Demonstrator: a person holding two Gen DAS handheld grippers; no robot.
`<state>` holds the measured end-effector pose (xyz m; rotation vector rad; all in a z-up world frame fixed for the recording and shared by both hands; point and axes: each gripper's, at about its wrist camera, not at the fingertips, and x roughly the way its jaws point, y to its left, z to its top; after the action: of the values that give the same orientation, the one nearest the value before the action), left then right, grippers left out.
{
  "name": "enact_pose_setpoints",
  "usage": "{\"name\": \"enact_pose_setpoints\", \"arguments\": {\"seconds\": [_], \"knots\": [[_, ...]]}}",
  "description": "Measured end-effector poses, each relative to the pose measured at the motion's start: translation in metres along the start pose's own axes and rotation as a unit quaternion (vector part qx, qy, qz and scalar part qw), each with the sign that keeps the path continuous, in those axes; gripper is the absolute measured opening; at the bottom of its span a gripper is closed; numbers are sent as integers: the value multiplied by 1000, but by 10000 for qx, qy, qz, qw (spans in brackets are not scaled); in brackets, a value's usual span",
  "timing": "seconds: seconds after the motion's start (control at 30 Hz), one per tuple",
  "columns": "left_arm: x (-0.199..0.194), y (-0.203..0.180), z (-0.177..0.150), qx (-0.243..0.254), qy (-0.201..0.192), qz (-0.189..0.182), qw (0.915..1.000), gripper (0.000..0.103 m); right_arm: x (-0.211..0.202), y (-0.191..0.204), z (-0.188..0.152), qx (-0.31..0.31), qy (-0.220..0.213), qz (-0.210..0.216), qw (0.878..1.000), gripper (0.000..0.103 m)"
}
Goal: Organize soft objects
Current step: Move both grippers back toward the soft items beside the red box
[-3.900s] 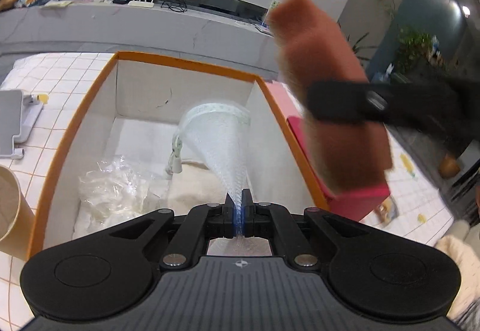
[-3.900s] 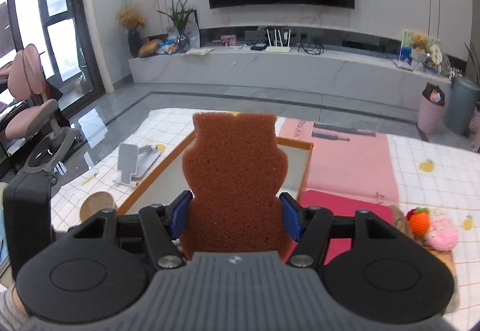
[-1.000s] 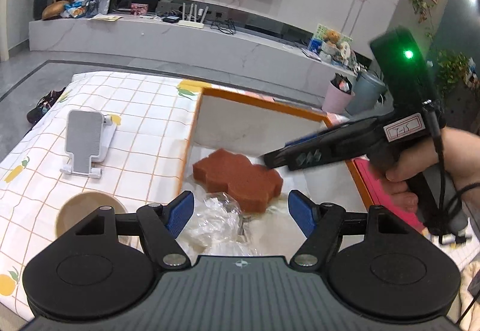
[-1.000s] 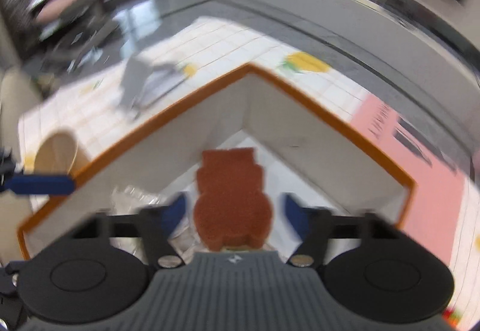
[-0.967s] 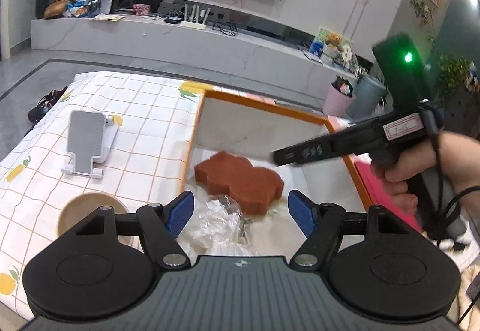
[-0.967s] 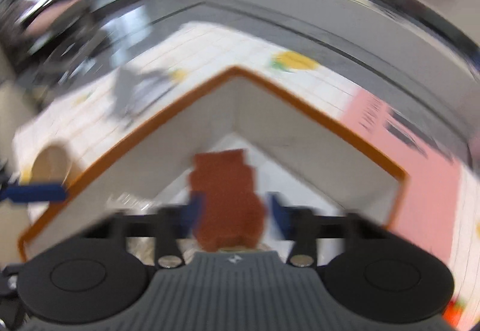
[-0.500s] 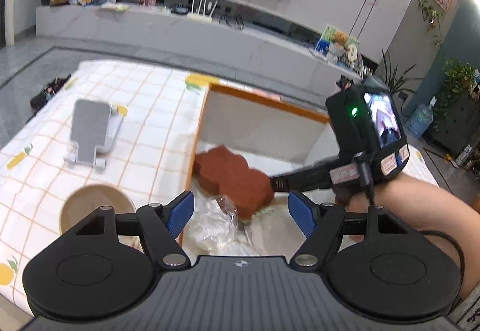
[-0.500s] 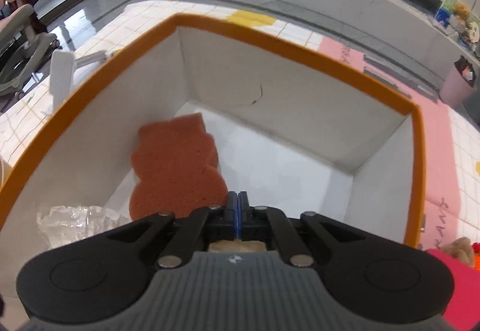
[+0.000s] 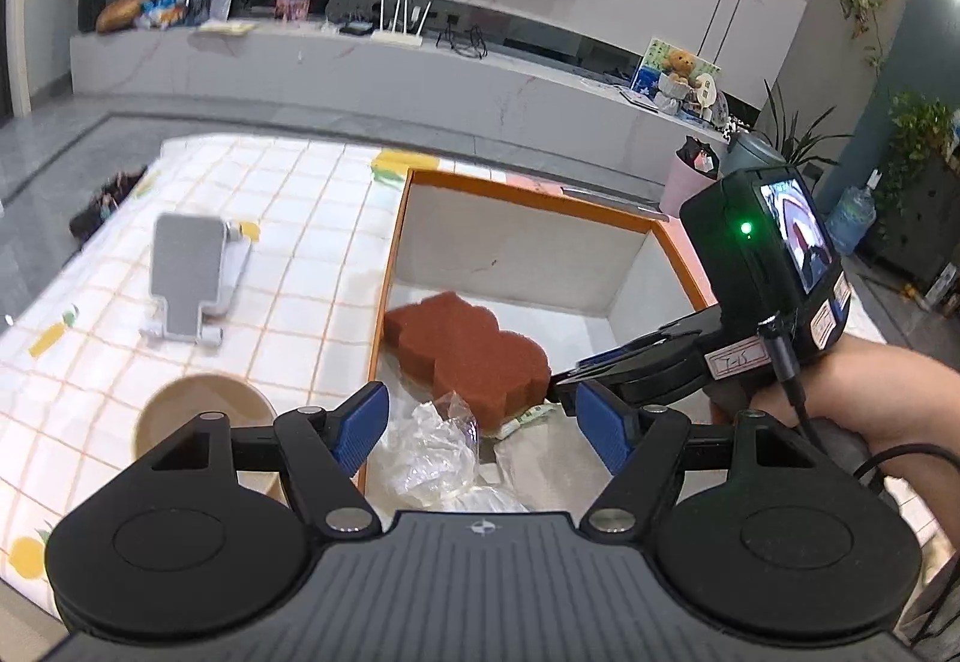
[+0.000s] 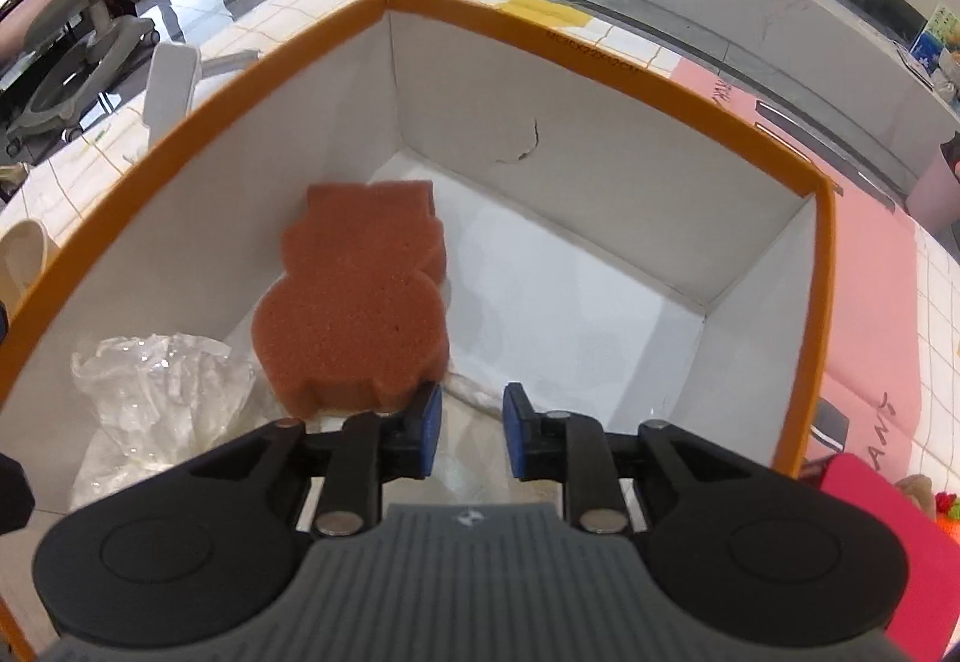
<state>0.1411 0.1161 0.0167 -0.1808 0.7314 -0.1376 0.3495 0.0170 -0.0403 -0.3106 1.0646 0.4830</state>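
Observation:
A brown bear-shaped sponge (image 10: 354,296) lies flat inside the orange-rimmed white box (image 10: 600,62), against its left wall; it also shows in the left wrist view (image 9: 468,350). Crumpled clear plastic (image 10: 162,380) lies in the box beside the sponge. My right gripper (image 10: 468,437) hovers over the box just right of the sponge, jaws slightly apart and empty; it shows in the left wrist view (image 9: 570,392) too. My left gripper (image 9: 480,428) is open and empty above the box's near end (image 9: 384,302).
A tan paper cup (image 9: 198,416) and a grey phone stand (image 9: 192,278) sit on the checked tablecloth left of the box. A pink mat (image 10: 870,266) and a red box (image 10: 888,542) lie to its right.
The right gripper let go of the sponge, which now lies in the box. Its jaws then shut and have now parted a little. The left gripper released the mesh and opened.

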Motion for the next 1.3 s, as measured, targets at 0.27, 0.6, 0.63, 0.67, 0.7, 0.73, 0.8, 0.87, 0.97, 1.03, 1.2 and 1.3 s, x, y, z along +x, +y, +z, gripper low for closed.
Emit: {"name": "enact_pose_setpoints", "arguments": {"seconds": [0.27,0.6,0.63,0.67,0.7,0.73,0.8,0.87,0.97,1.03,1.2,1.3], "knots": [[-10,-19,-1,310,-154,-12,9994,84,-54,3,-10,-167,-817,-97,9965,73],[-42,-52,-2,601,-477,-270,9967,84,-189,-11,-44,189,-2153,-348,9757,88],[-47,-58,-3,638,-524,-315,9961,84,-202,-17,-52,229,-2218,-425,9739,88],[-50,-62,-5,673,-553,-374,9955,84,-215,-24,-62,280,-2281,-524,9718,90],[-54,-69,-7,704,-583,-446,9948,84,-226,-32,-71,335,-2318,-587,9704,91],[-59,-76,-9,734,-610,-520,9941,84,-235,-40,-82,397,-2333,-632,9695,92],[-65,-89,-13,838,-641,-652,9923,84,-257,-60,-108,575,-2369,-775,9667,93],[-69,-104,-20,1003,-621,-763,9901,85,-275,-80,-138,777,-2411,-958,9626,95],[-66,-134,-31,1342,-481,-775,9867,85,-286,-116,-183,1195,-2341,-1222,9571,96],[-63,-152,-40,1481,-467,-773,9848,85,-286,-138,-212,1493,-2213,-1380,9538,96],[-49,-187,-55,1149,-420,-1165,9856,85,-267,-187,-276,2310,-2035,-1556,9386,97],[-37,-209,-66,1203,-428,-1360,9824,86,-248,-206,-303,2722,-1970,-1523,9295,97]]}}
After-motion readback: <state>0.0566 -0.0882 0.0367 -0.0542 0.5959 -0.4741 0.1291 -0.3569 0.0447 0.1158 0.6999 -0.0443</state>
